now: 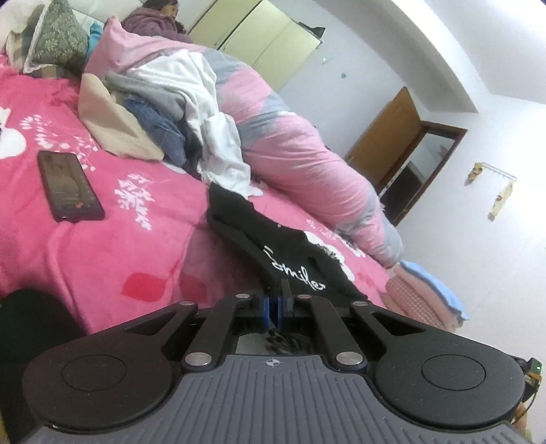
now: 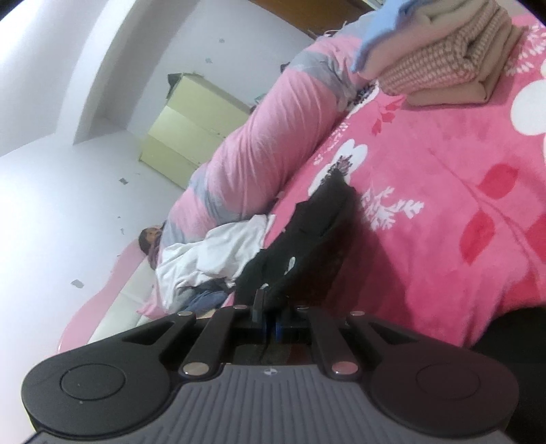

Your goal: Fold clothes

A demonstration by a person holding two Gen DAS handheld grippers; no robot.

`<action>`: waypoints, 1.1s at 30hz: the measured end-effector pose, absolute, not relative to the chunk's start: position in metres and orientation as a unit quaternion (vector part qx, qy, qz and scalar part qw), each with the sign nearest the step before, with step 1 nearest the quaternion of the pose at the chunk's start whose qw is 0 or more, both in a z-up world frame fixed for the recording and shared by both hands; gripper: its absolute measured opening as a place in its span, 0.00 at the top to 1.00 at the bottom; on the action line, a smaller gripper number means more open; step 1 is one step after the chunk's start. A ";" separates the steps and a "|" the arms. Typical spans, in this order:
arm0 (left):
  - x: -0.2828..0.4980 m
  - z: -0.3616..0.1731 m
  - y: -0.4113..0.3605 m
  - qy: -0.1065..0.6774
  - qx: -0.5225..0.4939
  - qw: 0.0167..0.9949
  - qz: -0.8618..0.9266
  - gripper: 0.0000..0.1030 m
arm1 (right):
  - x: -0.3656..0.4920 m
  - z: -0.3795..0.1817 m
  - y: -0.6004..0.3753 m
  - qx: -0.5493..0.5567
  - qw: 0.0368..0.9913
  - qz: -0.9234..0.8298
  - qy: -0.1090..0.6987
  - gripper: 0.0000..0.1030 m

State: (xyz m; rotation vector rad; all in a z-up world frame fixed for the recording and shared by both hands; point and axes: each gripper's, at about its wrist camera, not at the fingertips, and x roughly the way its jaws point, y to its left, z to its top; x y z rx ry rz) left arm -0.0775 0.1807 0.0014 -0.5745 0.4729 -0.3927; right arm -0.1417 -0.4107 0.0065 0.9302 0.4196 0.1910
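Note:
A black garment (image 1: 273, 239) with white lettering stretches from the pink bed cover up into my left gripper (image 1: 273, 300), which is shut on its edge. In the right wrist view the same black garment (image 2: 307, 235) runs up into my right gripper (image 2: 271, 317), shut on another part of its edge. The cloth hangs lifted between the two grips, its far end still trailing on the bed. A heap of unfolded clothes (image 1: 170, 102), white, grey and blue, lies beyond it against the quilt.
A phone (image 1: 70, 186) lies on the pink floral bed cover (image 1: 136, 239). A rolled pink and grey quilt (image 1: 307, 150) runs along the bed's far side. Folded clothes (image 2: 443, 58) are stacked on the bed. A person (image 1: 153, 20) rests at the head end. A wooden door (image 1: 392, 136) stands open.

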 end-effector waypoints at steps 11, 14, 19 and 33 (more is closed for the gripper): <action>-0.128 0.024 0.212 0.243 -0.308 0.900 -0.189 0.98 | -0.215 0.039 -0.394 0.446 0.867 0.086 0.207 0.96; -0.120 0.023 0.212 0.248 -0.307 0.899 -0.190 0.98 | -0.207 0.043 -0.392 0.442 0.868 0.090 0.207 0.96; -0.076 0.018 0.213 0.249 -0.335 0.885 -0.206 0.98 | -0.164 0.043 -0.399 0.446 0.864 0.100 0.213 0.96; 0.121 0.018 0.191 0.231 -0.348 0.892 -0.170 0.98 | 0.042 0.032 -0.422 0.472 0.848 0.108 0.218 0.96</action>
